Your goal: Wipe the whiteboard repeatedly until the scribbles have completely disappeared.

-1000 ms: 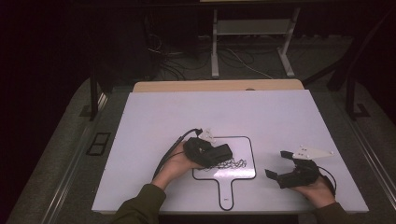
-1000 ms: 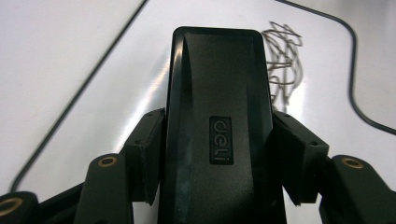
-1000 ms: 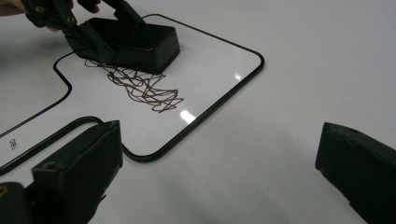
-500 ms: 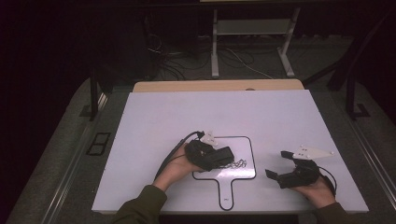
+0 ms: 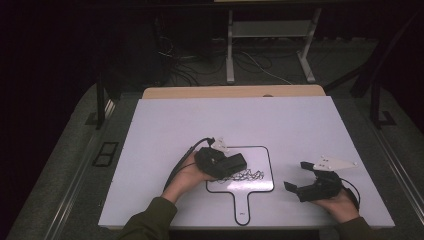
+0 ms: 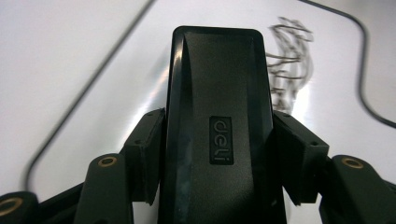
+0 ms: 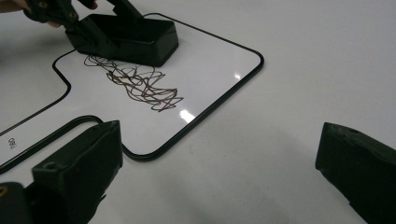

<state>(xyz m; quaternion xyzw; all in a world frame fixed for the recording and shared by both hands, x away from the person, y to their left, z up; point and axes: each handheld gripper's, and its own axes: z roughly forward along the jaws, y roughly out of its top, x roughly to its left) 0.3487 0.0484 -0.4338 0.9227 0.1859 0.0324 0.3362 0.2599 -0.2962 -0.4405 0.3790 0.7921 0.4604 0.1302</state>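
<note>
Left claw [image 6: 217, 140] grips a black eraser [image 6: 217, 93] marked "deli" — right claw [image 7: 219, 186] gapes wide, holding nothing.

The brand "deli" was read in raised letters on the top of the black whiteboard eraser [image 6: 219, 140]. A small printed mark was seen on the handle of the paddle-shaped whiteboard [image 7: 11, 142], too small to be read.
</note>
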